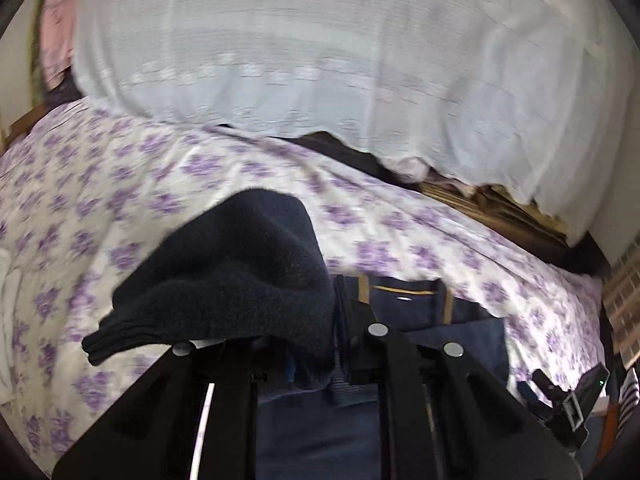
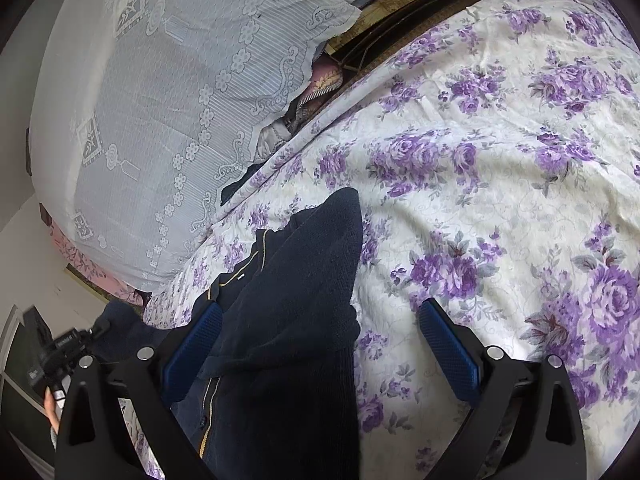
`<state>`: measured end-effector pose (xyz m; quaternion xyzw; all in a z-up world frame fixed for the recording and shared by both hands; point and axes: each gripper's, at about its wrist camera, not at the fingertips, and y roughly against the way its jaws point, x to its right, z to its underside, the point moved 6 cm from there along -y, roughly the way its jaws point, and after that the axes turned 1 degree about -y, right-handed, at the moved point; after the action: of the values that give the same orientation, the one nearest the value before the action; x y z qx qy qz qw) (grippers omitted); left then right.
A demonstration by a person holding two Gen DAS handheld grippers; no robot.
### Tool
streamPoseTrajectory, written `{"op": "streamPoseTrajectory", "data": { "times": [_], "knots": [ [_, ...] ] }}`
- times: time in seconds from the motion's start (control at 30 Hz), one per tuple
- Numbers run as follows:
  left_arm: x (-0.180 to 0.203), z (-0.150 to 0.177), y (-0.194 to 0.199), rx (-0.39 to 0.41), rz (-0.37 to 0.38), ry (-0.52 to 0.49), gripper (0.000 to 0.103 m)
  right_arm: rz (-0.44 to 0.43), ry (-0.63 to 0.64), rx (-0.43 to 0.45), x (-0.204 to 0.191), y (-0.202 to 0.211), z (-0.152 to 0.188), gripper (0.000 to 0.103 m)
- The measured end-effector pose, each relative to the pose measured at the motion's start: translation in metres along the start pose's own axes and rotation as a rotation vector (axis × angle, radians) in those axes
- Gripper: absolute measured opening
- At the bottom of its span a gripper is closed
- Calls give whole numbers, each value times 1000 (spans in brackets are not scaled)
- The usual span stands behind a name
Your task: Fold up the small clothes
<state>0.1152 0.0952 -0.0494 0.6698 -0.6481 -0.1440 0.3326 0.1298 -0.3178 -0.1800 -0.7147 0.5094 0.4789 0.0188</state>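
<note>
The navy knit garment [image 1: 240, 280] was clamped in the left gripper [image 1: 312, 344], lifted off the bed [image 1: 120, 184]. The right gripper [image 2: 320, 344] was held wide, straddling it, angled downward.

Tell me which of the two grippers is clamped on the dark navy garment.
The left gripper: its jaws are shut on the navy garment, lifting a fold of it. The right gripper stands wide open, its blue pads apart around the cloth.

Left gripper [image 1: 316, 344] jaws closed, right gripper [image 2: 320, 344] jaws spread wide
</note>
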Motion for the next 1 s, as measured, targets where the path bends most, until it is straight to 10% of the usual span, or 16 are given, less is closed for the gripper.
{"op": "streamPoseTrajectory", "data": {
  "times": [0.23, 0.37, 0.43, 0.57, 0.8, 1.0],
  "knots": [
    [105, 44, -54, -113, 20, -209, 22, -11, -14, 10, 1, 1, -1, 100],
    [160, 105, -107, -245, -35, -427, 68, -35, -34, 22, 3, 5, -3, 99],
    [172, 124, -117, -237, -127, -531, 70, -58, -53, 31, 5, 8, -5, 99],
    [175, 123, -94, -160, -113, -592, 97, -78, -74, 38, 7, 11, -7, 99],
    [154, 112, -45, -83, -83, -686, 98, -68, -56, 31, 4, 11, -4, 99],
    [76, 92, -16, -35, -109, -517, 98, -61, -27, 24, -6, 13, -2, 99]
  ]
}}
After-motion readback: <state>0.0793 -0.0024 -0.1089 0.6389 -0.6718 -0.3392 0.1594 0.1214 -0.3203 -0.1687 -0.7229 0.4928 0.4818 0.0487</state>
